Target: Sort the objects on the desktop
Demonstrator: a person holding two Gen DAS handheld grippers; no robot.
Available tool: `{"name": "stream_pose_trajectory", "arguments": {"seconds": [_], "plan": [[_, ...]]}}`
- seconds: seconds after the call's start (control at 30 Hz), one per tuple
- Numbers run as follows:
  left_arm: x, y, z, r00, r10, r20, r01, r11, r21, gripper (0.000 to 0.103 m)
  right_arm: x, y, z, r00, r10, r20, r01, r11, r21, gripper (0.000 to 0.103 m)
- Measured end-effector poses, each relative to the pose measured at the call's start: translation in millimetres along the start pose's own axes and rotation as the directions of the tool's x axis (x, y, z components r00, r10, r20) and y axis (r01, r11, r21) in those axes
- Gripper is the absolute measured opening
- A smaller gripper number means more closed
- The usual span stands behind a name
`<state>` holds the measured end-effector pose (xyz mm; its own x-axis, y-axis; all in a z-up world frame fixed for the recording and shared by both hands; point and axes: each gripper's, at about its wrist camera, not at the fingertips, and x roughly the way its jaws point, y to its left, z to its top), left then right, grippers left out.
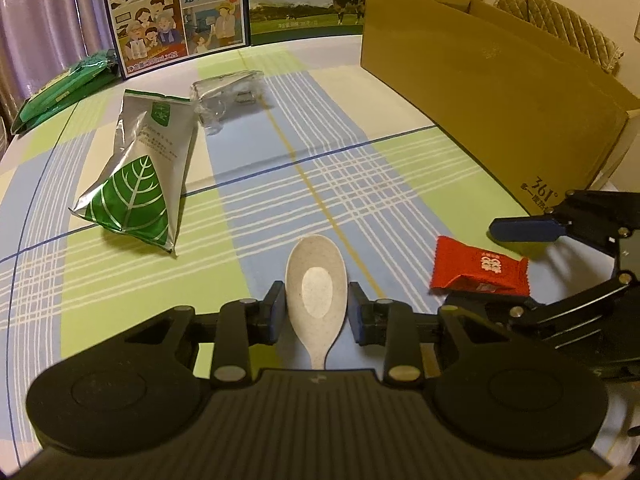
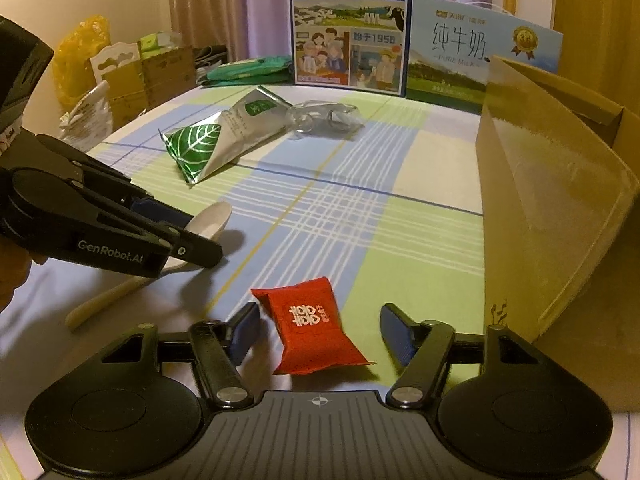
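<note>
A speckled cream spoon (image 1: 316, 280) lies bowl-forward on the checked tablecloth (image 1: 280, 184). My left gripper (image 1: 317, 308) has its blue pads against both sides of the bowl. In the right wrist view the spoon (image 2: 212, 216) pokes out past the left gripper (image 2: 200, 240), and its handle rests on the cloth. A red sweet packet (image 2: 312, 320) lies flat between the wide-open fingers of my right gripper (image 2: 320, 332), touching neither. The left wrist view shows that packet (image 1: 480, 270) at the right, with the right gripper (image 1: 500, 268) straddling it.
A large open cardboard box (image 1: 500, 100) stands along the right side. A silver pouch with a green leaf (image 1: 140, 176) and a clear plastic bag (image 1: 228, 96) lie mid-table. Milk cartons (image 1: 176, 12) stand at the back and green packs (image 1: 60, 92) at the far left.
</note>
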<state>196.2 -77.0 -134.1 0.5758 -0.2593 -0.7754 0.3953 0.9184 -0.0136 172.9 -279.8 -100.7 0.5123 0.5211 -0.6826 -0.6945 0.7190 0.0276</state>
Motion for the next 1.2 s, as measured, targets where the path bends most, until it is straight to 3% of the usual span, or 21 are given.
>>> {"name": "stream_pose_trajectory", "arguments": {"seconds": [0.17,0.27,1.2], "plan": [[-0.9,-0.8,0.3,1.000,-0.003,0.003,0.003,1.000,0.002,0.027,-1.3,4.4,-0.6,1.000,0.022,0.008,-0.022,1.000,-0.021,0.037],[-1.5,-1.3,0.3,1.000,-0.007,0.003,0.007,1.000,0.003,0.027,-1.4,5.6,-0.6,1.000,0.025,0.012,-0.024,0.999,-0.025,0.031],[-19.6,1.4,7.1,0.998,-0.035,0.044,0.036,0.999,-0.031,0.027,-13.7,5.5,1.1,0.996,-0.029,0.081,0.027,0.999,0.030,0.029]]}}
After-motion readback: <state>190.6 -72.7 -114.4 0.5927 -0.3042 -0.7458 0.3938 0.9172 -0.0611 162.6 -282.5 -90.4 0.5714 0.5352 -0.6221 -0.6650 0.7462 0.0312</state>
